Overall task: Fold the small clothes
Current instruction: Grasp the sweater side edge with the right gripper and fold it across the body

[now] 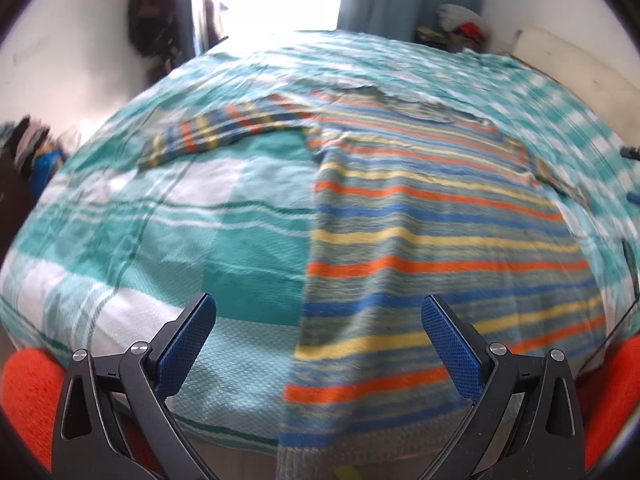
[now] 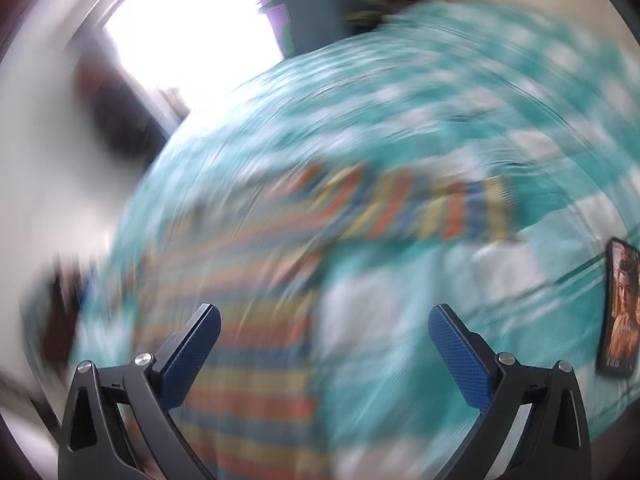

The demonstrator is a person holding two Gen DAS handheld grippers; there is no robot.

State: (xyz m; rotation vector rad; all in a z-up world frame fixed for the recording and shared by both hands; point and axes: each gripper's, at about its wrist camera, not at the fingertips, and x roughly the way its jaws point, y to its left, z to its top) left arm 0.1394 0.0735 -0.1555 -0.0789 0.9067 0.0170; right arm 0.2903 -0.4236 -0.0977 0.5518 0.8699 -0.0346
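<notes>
- In the left wrist view, a pile of dark and coloured clothes (image 1: 28, 148) sits at the far left edge, off the bed.
- The bed is covered by a teal and white checked bedspread (image 1: 140, 216), wrinkled in places.
- The left gripper (image 1: 319, 322) hovers over the near edge of the bed with its jaws spread wide and nothing between them; its blue pads (image 1: 184, 350) are bare.
- The striped sweater (image 1: 432, 216) lies flat on the bedspread, right of centre in this view, collar toward the far side and hem at the near edge. Its bands run orange, yellow and blue on grey.
- One sleeve (image 1: 216, 132) stretches out to the left, away from the body.
- In the right wrist view, heavily blurred, the right gripper (image 2: 324, 322) is also wide open and empty, above the sweater's right edge.
- A phone (image 2: 620, 308) with a lit screen lies on the bedspread at the far right.
</notes>
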